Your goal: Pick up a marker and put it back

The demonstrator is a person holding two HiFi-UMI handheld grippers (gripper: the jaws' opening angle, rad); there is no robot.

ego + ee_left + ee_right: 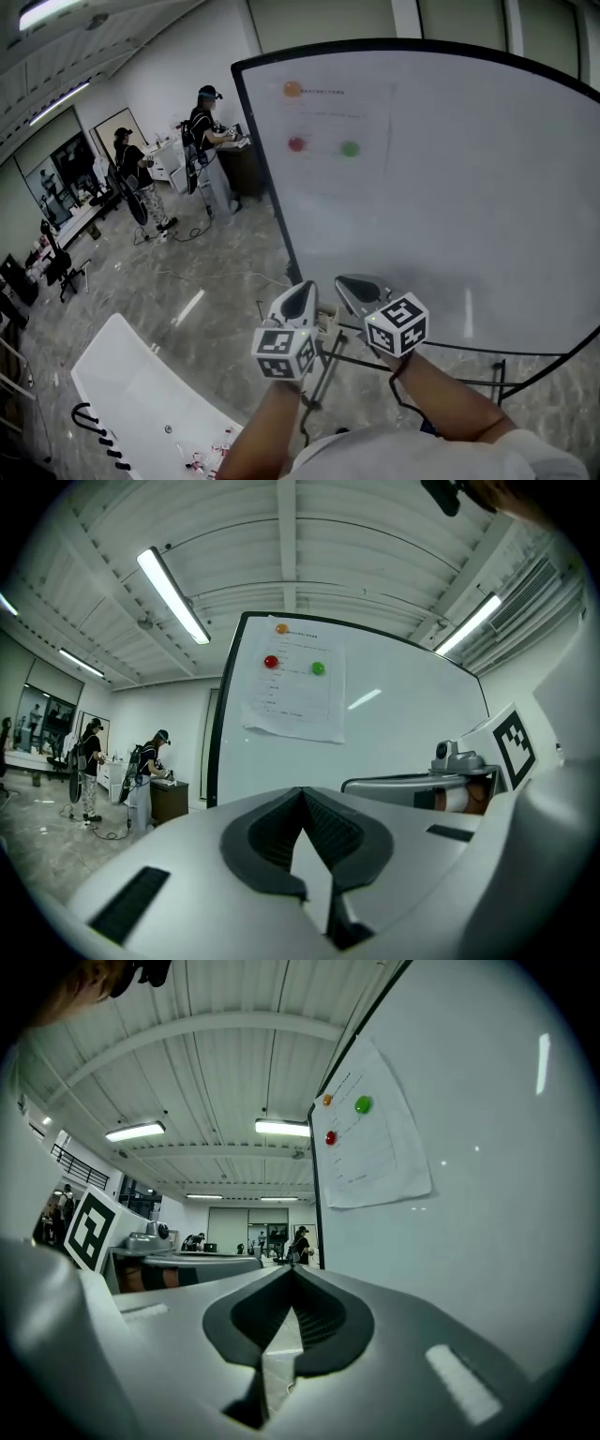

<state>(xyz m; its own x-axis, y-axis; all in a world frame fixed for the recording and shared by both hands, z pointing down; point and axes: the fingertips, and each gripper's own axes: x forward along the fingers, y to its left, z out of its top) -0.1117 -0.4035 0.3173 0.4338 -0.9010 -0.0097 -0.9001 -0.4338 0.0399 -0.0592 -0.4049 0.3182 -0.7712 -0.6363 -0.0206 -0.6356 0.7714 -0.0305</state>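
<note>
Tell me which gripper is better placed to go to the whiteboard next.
Right, probably: the right gripper sits in front of the whiteboard, whose surface fills the right of its own view, while the left gripper is out at the board's frame edge. Both are shut and empty.
</note>
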